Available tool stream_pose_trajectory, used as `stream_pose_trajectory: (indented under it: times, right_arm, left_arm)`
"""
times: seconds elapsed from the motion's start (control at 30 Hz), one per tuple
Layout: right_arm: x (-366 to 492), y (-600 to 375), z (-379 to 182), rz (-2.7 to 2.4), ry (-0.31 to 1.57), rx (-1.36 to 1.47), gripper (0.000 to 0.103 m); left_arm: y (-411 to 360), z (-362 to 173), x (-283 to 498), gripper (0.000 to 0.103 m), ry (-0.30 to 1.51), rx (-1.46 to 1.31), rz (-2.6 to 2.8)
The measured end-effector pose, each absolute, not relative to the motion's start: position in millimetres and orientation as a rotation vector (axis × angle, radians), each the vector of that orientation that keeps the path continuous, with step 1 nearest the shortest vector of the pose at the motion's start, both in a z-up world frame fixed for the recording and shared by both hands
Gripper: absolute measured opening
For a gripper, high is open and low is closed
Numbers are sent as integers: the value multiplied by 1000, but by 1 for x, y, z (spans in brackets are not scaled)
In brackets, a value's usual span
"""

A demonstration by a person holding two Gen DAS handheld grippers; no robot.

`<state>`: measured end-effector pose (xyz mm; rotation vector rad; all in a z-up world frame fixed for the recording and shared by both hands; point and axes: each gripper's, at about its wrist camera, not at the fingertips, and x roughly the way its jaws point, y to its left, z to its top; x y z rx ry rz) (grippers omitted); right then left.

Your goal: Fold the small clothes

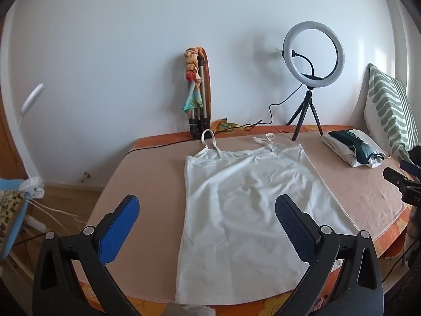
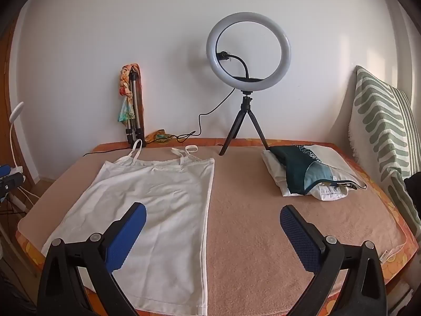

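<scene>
A white strappy top [image 1: 236, 205] lies flat on the beige blanket [image 1: 147, 184], straps toward the wall and hem toward me. It also shows in the right wrist view [image 2: 147, 210]. My left gripper [image 1: 206, 208] is open and empty, hovering above the lower half of the top. My right gripper [image 2: 213, 218] is open and empty, above the top's right edge and the bare blanket [image 2: 250, 210]. The right gripper also shows at the far right of the left wrist view [image 1: 402, 179].
A stack of folded clothes [image 2: 307, 176] lies at the back right, also in the left wrist view [image 1: 355, 150]. A ring light on a tripod [image 2: 247, 79] and a folded tripod [image 2: 133, 115] stand by the wall. A striped pillow [image 2: 381, 131] leans at right. A clip lamp [image 1: 29, 137] stands at left.
</scene>
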<state>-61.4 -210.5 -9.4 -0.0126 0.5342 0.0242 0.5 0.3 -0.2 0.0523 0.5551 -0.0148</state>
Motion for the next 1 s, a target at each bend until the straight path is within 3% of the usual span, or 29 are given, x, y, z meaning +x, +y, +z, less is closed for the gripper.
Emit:
stream_pose_trajectory:
  times: [1.0]
  right_arm:
    - [-57,-216,-14,25,558,5,102]
  left_arm:
    - [10,12,-4,103,521,30,-3]
